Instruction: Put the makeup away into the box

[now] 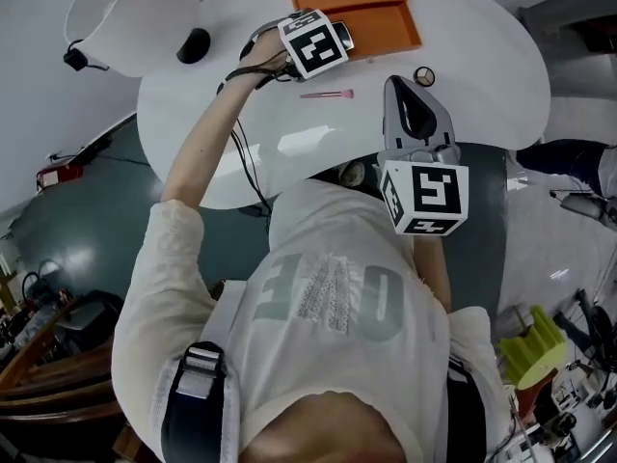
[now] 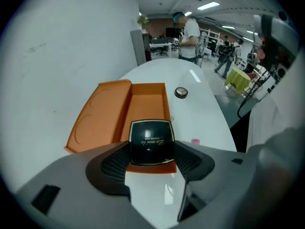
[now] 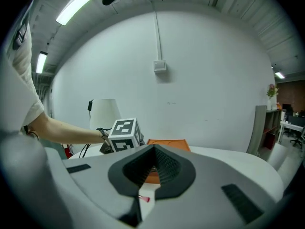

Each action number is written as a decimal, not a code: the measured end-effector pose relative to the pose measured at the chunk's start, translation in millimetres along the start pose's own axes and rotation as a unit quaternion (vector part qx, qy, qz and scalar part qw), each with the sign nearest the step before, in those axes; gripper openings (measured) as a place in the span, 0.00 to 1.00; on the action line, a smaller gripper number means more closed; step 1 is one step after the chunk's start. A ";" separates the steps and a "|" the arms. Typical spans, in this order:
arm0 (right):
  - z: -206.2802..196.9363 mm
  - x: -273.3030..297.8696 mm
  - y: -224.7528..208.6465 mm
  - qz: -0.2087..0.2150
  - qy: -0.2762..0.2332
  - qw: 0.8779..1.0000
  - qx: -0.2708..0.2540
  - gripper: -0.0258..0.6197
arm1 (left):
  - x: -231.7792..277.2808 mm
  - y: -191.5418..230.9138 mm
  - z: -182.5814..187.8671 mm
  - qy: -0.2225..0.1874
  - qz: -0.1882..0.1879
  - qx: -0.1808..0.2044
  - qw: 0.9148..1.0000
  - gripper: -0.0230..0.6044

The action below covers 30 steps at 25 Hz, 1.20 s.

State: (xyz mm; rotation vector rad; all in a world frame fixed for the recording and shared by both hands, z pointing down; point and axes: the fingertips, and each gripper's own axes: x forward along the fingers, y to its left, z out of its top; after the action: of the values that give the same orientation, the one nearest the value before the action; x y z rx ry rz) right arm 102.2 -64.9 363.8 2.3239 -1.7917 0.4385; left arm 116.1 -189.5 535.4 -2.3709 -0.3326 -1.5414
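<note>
At the near end of the orange box [image 2: 145,104], the left gripper [image 2: 152,157] has its jaws pinching a black compact [image 2: 151,137] by its two sides. I judge the step in hand to be carrying this piece to the box, and the next move calls for bringing it over the open half, lowering it and spreading the jaws. Well apart from the box, the right gripper [image 3: 153,163] hangs with jaws pressed together on nothing, while a pink stick [image 1: 328,94] and a small round pot [image 1: 424,76] lie on the white worktop [image 1: 482,56] near the box, not yet put away.

Steep overhead; both gripper views toward box [image 2: 147,101]
</note>
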 end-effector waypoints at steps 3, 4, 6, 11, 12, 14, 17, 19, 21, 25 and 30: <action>-3.6 3.5 -8.8 -0.015 0.006 1.000 0.006 0.04 | 14.3 4.6 -4.3 0.023 -0.014 0.015 1.000 0.51; -4.7 5.3 -10.6 -0.018 0.008 1.000 0.007 0.04 | 18.2 5.1 -5.5 0.028 -0.020 0.016 0.999 0.51; -5.5 8.9 -13.5 -0.021 0.013 1.000 0.009 0.04 | 25.5 5.9 -7.7 0.036 -0.031 0.016 0.999 0.51; -10.2 19.3 -14.6 -0.019 0.031 0.999 0.009 0.04 | 43.1 9.3 -19.5 0.059 -0.055 0.013 0.997 0.51; -12.3 21.3 -13.9 -0.018 0.035 0.999 0.010 0.04 | 46.0 9.4 -22.5 0.065 -0.059 0.014 0.996 0.51; -15.7 24.0 -13.1 -0.016 0.042 0.999 0.011 0.04 | 50.5 8.2 -26.7 0.075 -0.068 0.011 0.995 0.51; -19.2 25.8 -12.9 -0.013 0.049 0.999 0.010 0.04 | 53.3 7.4 -25.8 0.076 -0.065 0.019 0.995 0.51; -20.3 27.4 -12.9 -0.011 0.050 0.999 0.011 0.04 | 54.0 8.4 -25.5 0.074 -0.058 0.029 0.995 0.51; -20.0 28.0 -12.6 -0.008 0.050 0.999 0.010 0.04 | 53.3 8.5 -23.7 0.066 -0.057 0.032 0.996 0.51; -18.5 26.2 -11.5 -0.006 0.048 0.999 0.006 0.04 | 48.5 8.1 -16.9 0.045 -0.058 0.026 0.997 0.51; -17.2 22.4 -11.2 -0.006 0.042 0.999 0.007 0.05 | 27.1 18.9 1.8 0.000 -0.022 0.001 1.000 0.51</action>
State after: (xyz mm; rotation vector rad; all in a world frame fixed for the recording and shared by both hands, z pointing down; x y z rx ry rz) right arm 116.0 -77.0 387.9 2.2890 -1.7404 0.5408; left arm 135.1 -205.5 557.3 -2.3763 -0.3881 -1.5600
